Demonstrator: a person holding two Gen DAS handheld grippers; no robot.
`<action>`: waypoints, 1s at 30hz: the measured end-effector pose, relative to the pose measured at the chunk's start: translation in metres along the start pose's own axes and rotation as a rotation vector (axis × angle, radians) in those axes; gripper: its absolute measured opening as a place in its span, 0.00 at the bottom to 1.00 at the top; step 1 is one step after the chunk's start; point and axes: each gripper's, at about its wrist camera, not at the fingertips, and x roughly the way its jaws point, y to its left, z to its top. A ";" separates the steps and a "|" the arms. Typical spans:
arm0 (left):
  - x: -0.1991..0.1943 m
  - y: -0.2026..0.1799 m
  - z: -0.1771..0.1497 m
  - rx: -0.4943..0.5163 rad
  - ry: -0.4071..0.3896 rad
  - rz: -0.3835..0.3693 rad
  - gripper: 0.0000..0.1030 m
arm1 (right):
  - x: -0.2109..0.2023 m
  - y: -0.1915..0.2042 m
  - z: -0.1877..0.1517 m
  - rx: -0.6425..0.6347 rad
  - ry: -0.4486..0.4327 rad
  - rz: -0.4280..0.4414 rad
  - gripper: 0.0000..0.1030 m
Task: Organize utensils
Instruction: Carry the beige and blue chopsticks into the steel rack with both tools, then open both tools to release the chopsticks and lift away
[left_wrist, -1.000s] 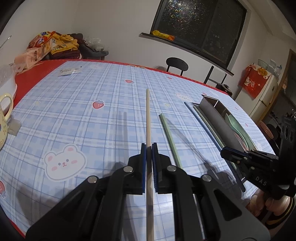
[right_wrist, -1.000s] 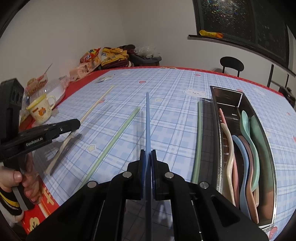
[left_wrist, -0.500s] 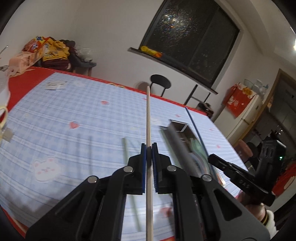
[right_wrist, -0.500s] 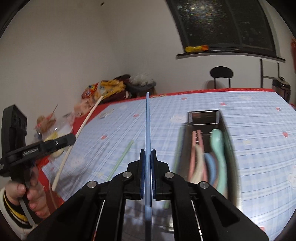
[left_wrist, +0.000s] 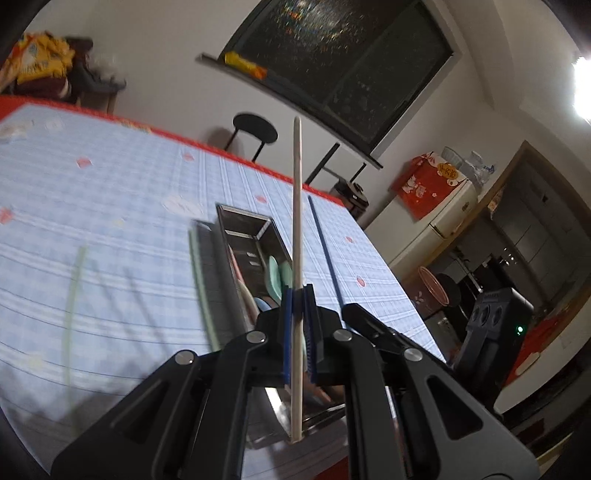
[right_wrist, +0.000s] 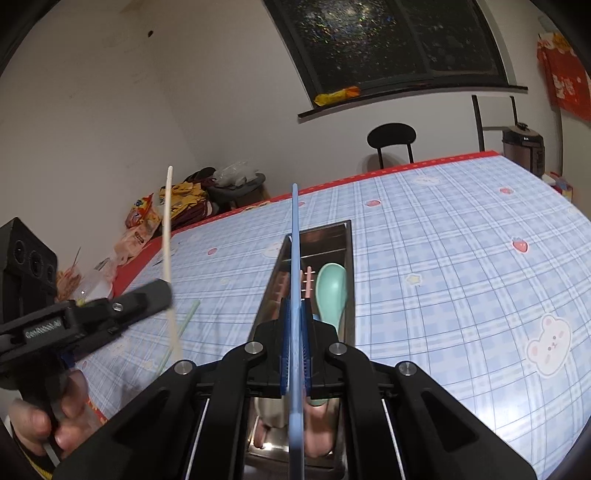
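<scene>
A: Where's each stick vs the tray?

B: Right gripper pinching blue chopstick, lined up w/ metal tray's long axis, right above it. Left gripper clamped on beige chopstick, over tray's near end, roughly parallel too.

A: Nearer?

B: Right, I'd say.

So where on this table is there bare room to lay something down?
Widest is the tablecloth right of the metal tray. A narrower strip lies between the tray and the green chopstick. The tray itself is crowded with spoons.
</scene>
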 end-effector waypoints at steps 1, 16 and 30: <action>0.006 0.001 0.000 -0.008 0.011 0.002 0.10 | 0.004 -0.003 -0.001 0.006 0.005 0.000 0.06; 0.068 0.023 0.003 0.010 0.137 0.122 0.10 | 0.035 -0.025 -0.006 0.071 0.049 0.002 0.06; 0.083 0.024 0.004 0.041 0.155 0.161 0.11 | 0.043 -0.028 -0.006 0.070 0.053 -0.001 0.07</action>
